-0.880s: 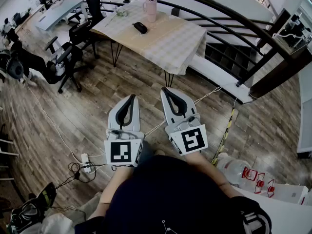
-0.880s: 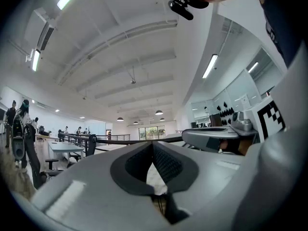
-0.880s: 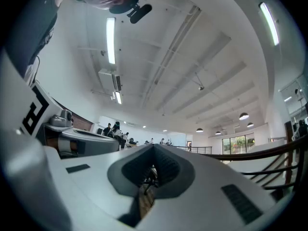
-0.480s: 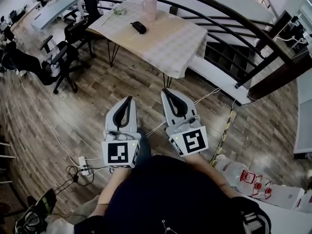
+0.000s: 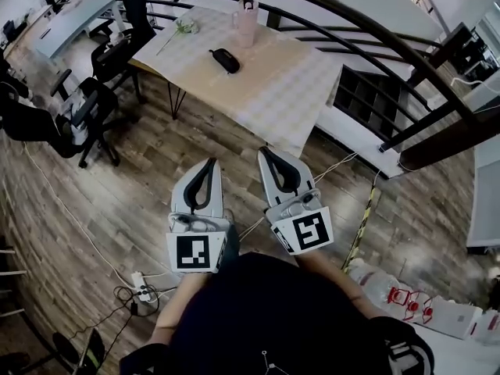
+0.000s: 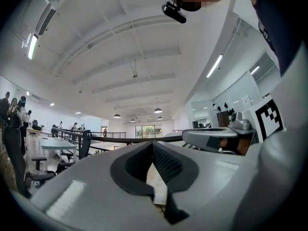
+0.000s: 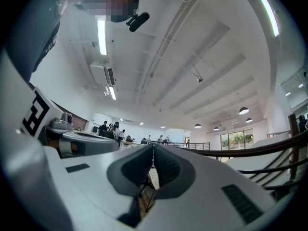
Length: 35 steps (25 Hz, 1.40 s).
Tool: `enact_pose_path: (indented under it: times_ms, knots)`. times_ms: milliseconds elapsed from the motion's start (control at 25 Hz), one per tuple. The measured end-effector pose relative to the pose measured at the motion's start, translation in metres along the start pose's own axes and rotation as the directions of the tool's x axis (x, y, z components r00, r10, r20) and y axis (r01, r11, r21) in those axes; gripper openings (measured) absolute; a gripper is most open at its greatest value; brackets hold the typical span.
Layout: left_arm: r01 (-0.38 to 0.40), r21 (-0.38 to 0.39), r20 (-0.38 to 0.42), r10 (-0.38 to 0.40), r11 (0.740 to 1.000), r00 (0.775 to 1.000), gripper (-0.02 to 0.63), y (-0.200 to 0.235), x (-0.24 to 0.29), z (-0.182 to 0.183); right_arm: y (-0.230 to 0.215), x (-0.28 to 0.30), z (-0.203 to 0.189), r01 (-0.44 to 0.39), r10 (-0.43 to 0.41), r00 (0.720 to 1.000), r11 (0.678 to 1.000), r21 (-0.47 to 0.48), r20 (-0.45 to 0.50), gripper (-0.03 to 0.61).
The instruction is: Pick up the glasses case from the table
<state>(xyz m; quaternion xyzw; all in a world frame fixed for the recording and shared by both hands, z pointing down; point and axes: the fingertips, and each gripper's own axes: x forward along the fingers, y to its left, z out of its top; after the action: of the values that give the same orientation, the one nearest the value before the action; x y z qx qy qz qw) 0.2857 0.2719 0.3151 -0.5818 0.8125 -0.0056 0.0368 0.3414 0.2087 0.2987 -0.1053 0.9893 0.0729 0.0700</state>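
Head view. The black glasses case point(image 5: 225, 60) lay on the table point(image 5: 291, 92), on a pale checked cloth point(image 5: 266, 112), in the far-left part of the top. A pink cup point(image 5: 247, 18), possibly a lidded tumbler, stood at about 1 o'clock from the case, near it but not touching. A dark curved railing point(image 5: 367, 30) ran behind the table. A black office chair point(image 5: 86, 112) stood at the table's 9 o'clock.

The left gripper point(image 5: 209, 162) and the right gripper point(image 5: 266, 151) were held side by side over the wooden floor point(image 5: 117, 209), short of the table's near edge, with both noses aimed at the table. The case sat at roughly 12 o'clock from the left gripper's tips and 11 o'clock from the right's. It was well apart from both, with the table's near edge lying between.

Left gripper view: the jaws were closed, the tips met, and nothing was gripped. Right gripper view: the same, with the jaws drawn fully together and nothing between them.
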Motion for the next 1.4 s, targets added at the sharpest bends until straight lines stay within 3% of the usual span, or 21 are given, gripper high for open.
enact_pose_path:
  times_ms: [200,520,640,960,1400]
  knots:
    - [0.043,-0.018,-0.041,-0.043,0.999,0.998,0.011,0.039,0.048,-0.010,-0.016,0.058,-0.012,0.026,-0.026,1.000,1.000,-0.003,-0.016,0.009]
    - [0.057,-0.018,-0.030,-0.057,0.998,0.998,0.011,0.094,0.086,-0.024,-0.021,0.117,-0.037,0.038,-0.038,0.998,0.999,0.002,-0.050,0.015]
    - [0.059,-0.010,0.000,-0.059,0.998,0.998,0.011,0.109,0.097,-0.024,-0.024,0.132,-0.042,0.049,-0.049,0.997,0.999,-0.002,-0.056,0.087]
    - [0.092,-0.040,-0.021,-0.093,0.995,0.995,0.011,0.120,0.113,-0.030,-0.029,0.155,-0.053,0.057,-0.058,0.995,0.998,-0.008,-0.079,0.107]
    - [0.059,-0.058,-0.003,-0.059,0.997,0.998,0.011,0.152,0.121,-0.030,-0.023,0.189,-0.054,0.024,-0.025,0.995,1.000,-0.017,-0.094,0.114]
